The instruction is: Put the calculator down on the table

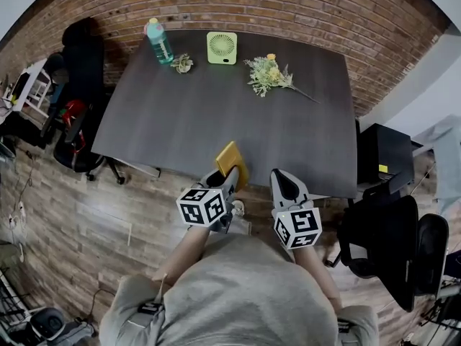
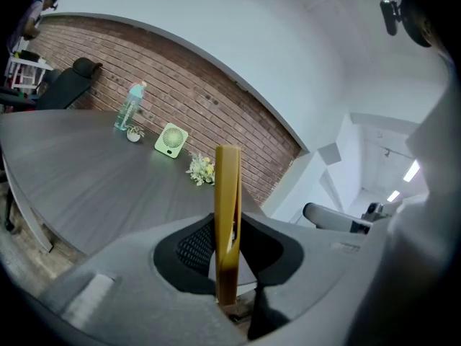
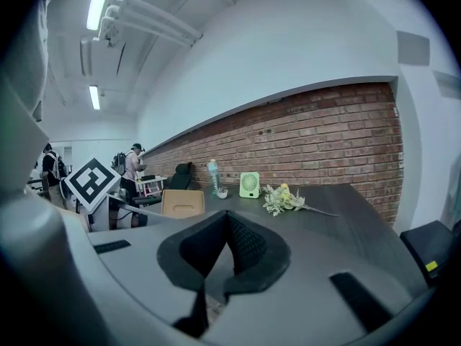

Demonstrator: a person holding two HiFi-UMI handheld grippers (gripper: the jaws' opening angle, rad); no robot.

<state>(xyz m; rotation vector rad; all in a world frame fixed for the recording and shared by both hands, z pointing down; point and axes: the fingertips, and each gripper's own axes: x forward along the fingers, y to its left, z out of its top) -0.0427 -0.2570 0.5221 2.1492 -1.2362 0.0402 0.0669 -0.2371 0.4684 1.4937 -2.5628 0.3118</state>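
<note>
The yellow calculator [image 2: 227,215] stands on edge between the jaws of my left gripper [image 1: 230,174], which are clenched on its lower part so that most of it sticks out past their tips. It is held in the air over the near edge of the dark table [image 1: 216,114]. My right gripper [image 1: 278,176] hangs just beside it at that same edge with its jaws pressed together on nothing, and well beyond, along the far side of the table, stand a bottle [image 1: 159,41], a small green fan [image 1: 221,47] and a bunch of flowers [image 1: 268,74].
</note>
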